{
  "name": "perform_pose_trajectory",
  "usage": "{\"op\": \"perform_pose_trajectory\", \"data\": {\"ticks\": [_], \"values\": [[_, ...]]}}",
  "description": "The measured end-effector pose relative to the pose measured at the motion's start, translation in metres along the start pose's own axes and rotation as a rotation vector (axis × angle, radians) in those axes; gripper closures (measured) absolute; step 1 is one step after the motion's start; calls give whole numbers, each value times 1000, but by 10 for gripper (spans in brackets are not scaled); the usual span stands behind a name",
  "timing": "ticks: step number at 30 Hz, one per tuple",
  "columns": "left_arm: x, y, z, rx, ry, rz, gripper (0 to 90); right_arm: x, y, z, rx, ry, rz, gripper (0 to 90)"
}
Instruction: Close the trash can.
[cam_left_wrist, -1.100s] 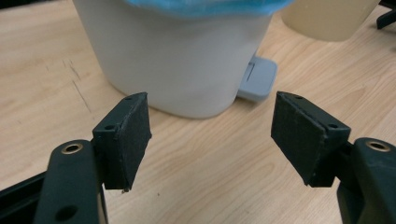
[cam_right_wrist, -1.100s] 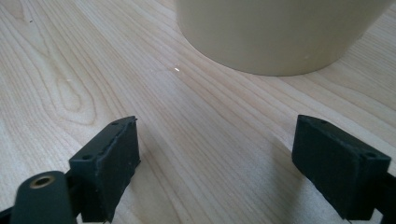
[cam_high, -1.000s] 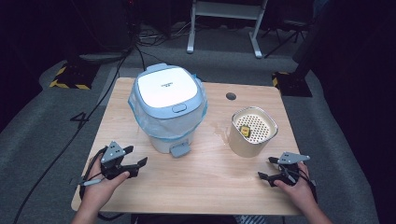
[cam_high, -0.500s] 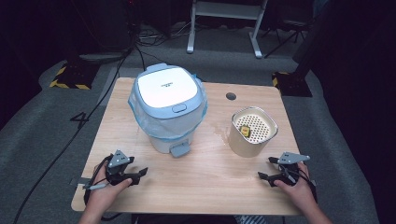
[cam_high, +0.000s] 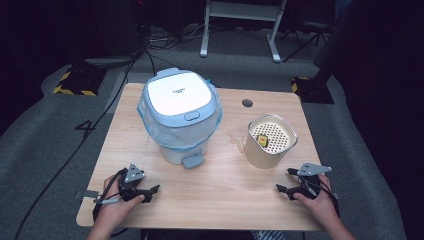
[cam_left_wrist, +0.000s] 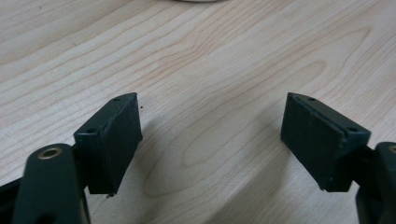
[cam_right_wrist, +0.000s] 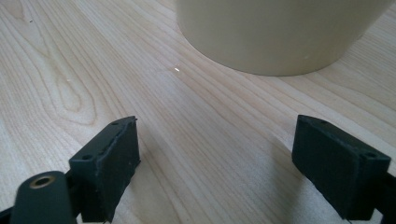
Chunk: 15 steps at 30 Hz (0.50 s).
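Cream container (cam_right_wrist: 280, 32) just beyond right claw (cam_right_wrist: 215, 163)

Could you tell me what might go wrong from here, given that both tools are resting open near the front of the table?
The left tool, whose jaws have just been opening with nothing between them, faces the pedal bin; catching its loose blue liner could drag or tip it. The right tool sits close to the cream container; a careless reach could shove it toward the table edge and shake the small yellow item inside.

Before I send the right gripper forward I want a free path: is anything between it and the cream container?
Nothing visible. Bare table lies between the open right gripper and the cream container just ahead of its jaws.
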<state>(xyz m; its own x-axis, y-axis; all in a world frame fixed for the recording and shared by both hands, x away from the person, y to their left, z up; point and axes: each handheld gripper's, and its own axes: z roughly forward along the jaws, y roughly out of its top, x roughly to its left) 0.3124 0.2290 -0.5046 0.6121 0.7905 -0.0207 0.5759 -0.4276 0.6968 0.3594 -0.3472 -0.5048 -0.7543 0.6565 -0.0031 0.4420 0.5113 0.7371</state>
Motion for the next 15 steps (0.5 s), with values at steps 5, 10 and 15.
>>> {"op": "perform_pose_trajectory", "data": {"ticks": [5,10,15], "values": [[0,2,2,20,26,-32,128,0,0,0,0,0,0,151],[3,3,5,29,13,-24,65,0,0,0,0,0,0,151],[2,3,5,32,9,-18,46,0,0,0,1,-1,-1,151]]}}
